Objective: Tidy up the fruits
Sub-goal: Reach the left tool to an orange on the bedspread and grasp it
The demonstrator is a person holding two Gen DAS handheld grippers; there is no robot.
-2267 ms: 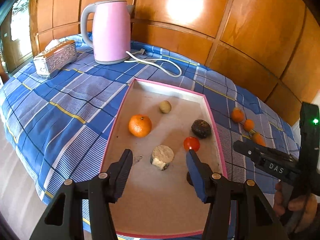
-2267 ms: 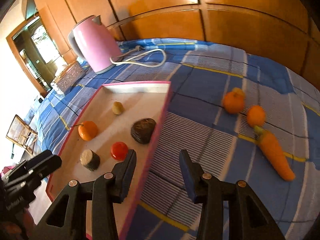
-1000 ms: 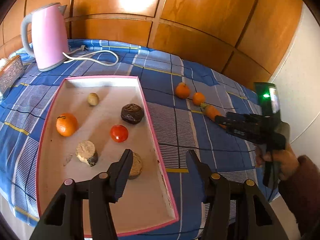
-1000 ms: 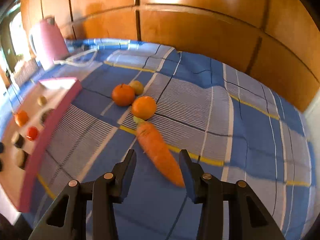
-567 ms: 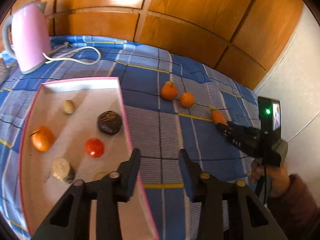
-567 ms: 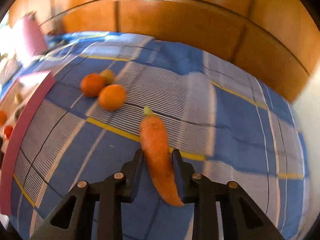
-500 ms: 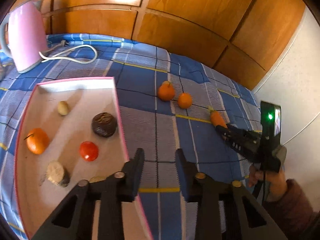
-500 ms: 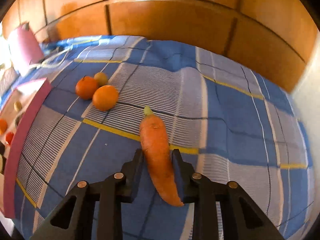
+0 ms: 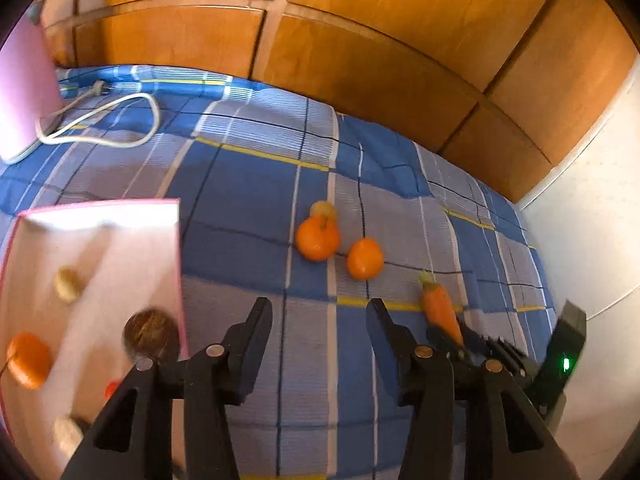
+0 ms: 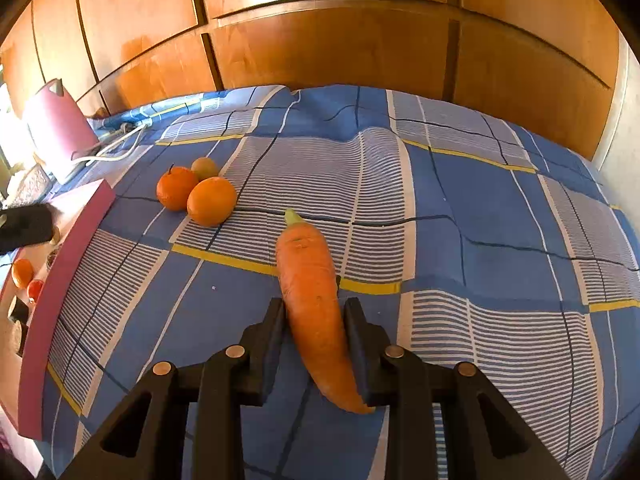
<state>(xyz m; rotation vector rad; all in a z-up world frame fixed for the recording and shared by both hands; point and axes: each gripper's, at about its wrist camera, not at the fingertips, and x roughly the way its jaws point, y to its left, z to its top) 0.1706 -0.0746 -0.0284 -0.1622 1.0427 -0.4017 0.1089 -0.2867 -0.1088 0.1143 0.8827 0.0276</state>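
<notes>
1 tapered, smooth orange carrot [image 10: 316, 304] lies on the blue checked cloth [image 10: 460, 208], pinched between the right gripper's [image 10: 314, 320] black fingers. 2 round oranges [image 10: 211, 201] sit nearby. The left gripper [image 9: 318, 320] hovers with fingers spread, empty, beside a pink-rimmed tray [image 9: 178, 264]. No readable writing.

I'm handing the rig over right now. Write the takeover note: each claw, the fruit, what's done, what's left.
Right claw: shut on the carrot, fingers at its lower half, leafy end pointing away.
Left claw: open, holding nothing, over the blue cloth just right of the pink tray.
Done: tray already holds several pieces, blurred here.
Left: carrot to the tray; then the two oranges and the small greenish fruit behind them, on the cloth.
</notes>
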